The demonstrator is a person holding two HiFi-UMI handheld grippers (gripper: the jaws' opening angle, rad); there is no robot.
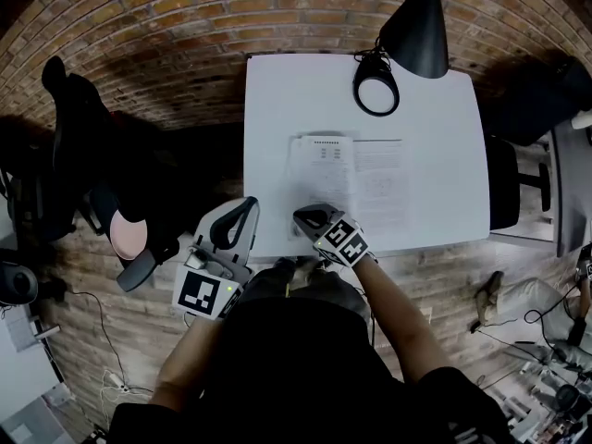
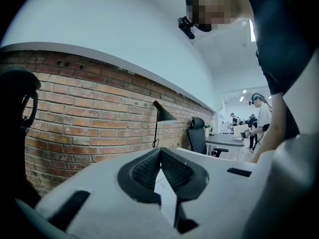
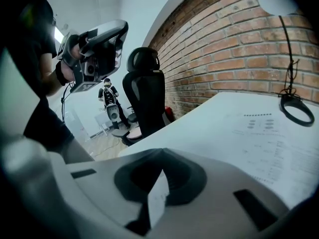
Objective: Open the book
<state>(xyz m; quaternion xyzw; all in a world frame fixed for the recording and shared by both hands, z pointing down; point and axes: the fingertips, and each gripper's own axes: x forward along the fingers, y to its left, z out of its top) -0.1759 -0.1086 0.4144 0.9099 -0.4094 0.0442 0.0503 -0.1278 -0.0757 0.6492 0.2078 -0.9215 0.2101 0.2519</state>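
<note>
Left gripper point(image 2: 160, 150): jaws pressed together, the ribbed pads meeting at their tips with nothing caught between them. Only a pale sliver of background shows through the slot below the tips. It is held level in the air, off the left near corner of the table point(image 1: 277, 91), and touches nothing. It points along the brick wall point(image 2: 99, 108) toward a lamp point(image 2: 160, 117) and a chair point(image 2: 198, 136).

Right gripper point(image 3: 162, 151): jaws likewise pressed together and empty. It tilts downward over the near part of the table, its tips just beside the near left corner of the book point(image 1: 356, 178). No view settles whether the tips touch the page or the tabletop. The raised left gripper appears in the upper left of the right gripper view.

Book: lies open and flat at the middle of the table, with two printed pages facing up. The left page looks slightly blurred and paler than the right. Neither gripper holds it. In the right gripper view its print spreads to the right of the jaws.

Lamp: its black shade stands above the far edge of the table, and a dark ring point(image 1: 376, 91) lies on the tabletop beyond the book, apart from it. A black chair point(image 1: 74, 128) stands well to the left of the table.
</note>
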